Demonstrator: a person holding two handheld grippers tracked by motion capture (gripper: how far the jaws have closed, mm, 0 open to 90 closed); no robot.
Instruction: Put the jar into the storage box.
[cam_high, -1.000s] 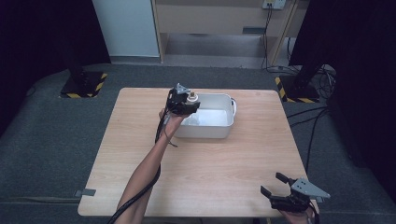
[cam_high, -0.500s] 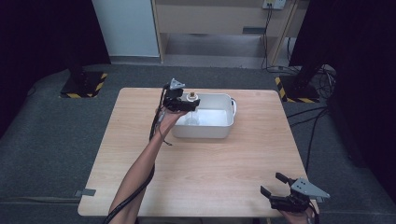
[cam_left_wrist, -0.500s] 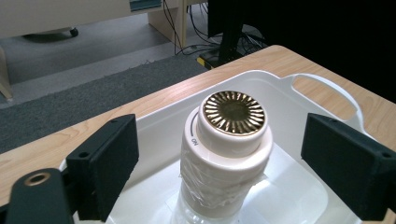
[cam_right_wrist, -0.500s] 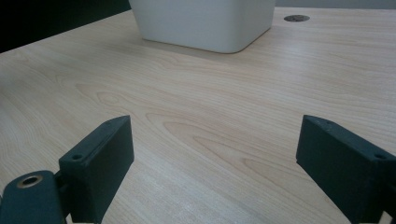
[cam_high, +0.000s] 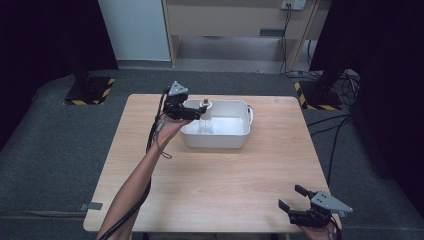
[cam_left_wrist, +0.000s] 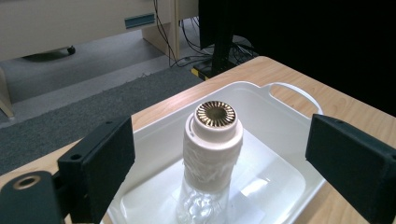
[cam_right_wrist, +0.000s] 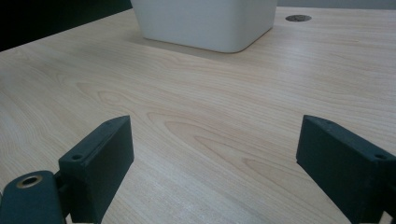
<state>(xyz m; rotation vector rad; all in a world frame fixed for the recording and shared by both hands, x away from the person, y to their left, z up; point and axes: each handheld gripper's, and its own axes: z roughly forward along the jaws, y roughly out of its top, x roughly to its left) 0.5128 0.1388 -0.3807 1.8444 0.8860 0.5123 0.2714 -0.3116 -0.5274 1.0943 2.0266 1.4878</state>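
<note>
A clear bottle (cam_left_wrist: 212, 154) with a white collar and a gold ribbed cap stands in a white tub (cam_high: 235, 140) at the back middle of the wooden table. Seen from above, the bottle (cam_high: 205, 117) is at the tub's left end. My left gripper (cam_high: 197, 113) hovers at that end, open, its jaws wide on either side of the bottle and not touching it. My right gripper (cam_high: 291, 197) is open and holds nothing, low over the table's front right corner. From the right gripper view, the tub (cam_right_wrist: 205, 23) is far ahead.
The wooden table (cam_high: 220, 185) has bare board between the tub and the front edge. A small round grommet (cam_right_wrist: 298, 18) sits in the tabletop beside the tub. Black stands with yellow-striped bases (cam_high: 90, 92) flank the table's far corners on the grey floor.
The left gripper has let go of the bottle and drawn back to the left. The bottle now stands alone in the tub. The right gripper has not moved.
</note>
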